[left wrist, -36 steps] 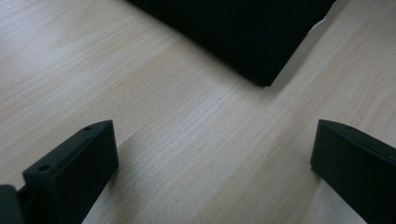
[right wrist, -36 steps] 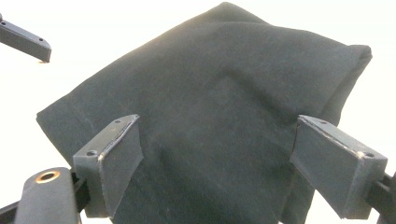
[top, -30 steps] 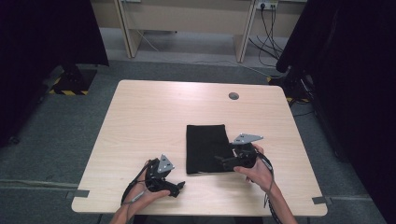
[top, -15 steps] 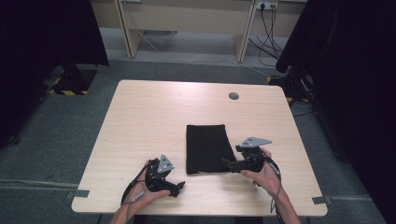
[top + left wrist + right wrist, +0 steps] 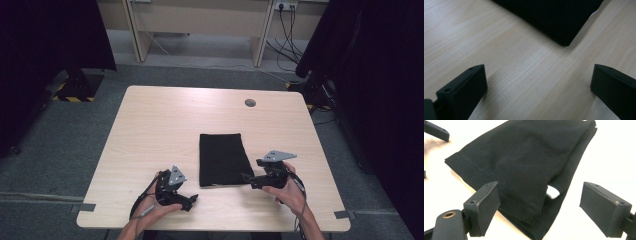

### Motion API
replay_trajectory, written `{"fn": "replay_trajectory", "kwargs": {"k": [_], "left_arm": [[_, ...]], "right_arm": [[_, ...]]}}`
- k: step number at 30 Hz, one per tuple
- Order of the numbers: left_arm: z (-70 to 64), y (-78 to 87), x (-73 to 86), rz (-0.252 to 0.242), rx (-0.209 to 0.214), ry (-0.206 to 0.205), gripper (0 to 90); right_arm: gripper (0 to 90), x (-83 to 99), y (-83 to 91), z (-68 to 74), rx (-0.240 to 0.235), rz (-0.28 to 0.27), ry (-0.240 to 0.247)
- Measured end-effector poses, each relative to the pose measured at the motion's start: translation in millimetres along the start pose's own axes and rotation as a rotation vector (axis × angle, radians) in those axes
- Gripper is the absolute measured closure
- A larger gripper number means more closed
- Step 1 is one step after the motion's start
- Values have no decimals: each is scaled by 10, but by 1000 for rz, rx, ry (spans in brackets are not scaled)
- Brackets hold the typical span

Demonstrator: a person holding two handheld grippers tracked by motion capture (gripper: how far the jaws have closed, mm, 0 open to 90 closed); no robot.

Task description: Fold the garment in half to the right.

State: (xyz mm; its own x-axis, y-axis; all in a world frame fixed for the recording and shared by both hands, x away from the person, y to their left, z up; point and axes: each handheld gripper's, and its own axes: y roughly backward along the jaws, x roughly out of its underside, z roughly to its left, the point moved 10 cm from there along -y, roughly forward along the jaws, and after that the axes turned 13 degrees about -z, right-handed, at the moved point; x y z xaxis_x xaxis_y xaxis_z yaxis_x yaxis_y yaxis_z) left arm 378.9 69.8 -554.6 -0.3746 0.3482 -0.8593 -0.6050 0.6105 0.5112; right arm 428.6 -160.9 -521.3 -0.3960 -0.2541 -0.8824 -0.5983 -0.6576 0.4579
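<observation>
A folded black cloth [image 5: 222, 158] lies flat in the middle of the light wooden table [image 5: 165, 125]. My right gripper [image 5: 246, 178] is open at the cloth's near right corner, its jaws pointing left at the cloth. In the right gripper view the cloth [image 5: 524, 170] lies just beyond the spread jaws, with a small white tag [image 5: 552, 192] peeking from the fold. My left gripper [image 5: 192, 201] rests open on the table, near the front edge, left of the cloth. The left gripper view has the cloth's corner [image 5: 559, 20] ahead, apart from the jaws.
A round cable hole [image 5: 250, 103] sits near the table's far edge. Cables [image 5: 285, 25] hang by a wooden desk frame [image 5: 200, 20] beyond. Dark curtains [image 5: 380, 100] stand on both sides.
My right gripper has drawn back toward the near right, off the cloth's right edge, to its near right corner. The left gripper has stayed put.
</observation>
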Motion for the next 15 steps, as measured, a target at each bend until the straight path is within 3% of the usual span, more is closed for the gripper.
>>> {"fn": "replay_trajectory", "kwargs": {"k": [15], "left_arm": [[0,0,0,0,0,0,0]], "right_arm": [[167,139,112,38,-10,24,10]]}}
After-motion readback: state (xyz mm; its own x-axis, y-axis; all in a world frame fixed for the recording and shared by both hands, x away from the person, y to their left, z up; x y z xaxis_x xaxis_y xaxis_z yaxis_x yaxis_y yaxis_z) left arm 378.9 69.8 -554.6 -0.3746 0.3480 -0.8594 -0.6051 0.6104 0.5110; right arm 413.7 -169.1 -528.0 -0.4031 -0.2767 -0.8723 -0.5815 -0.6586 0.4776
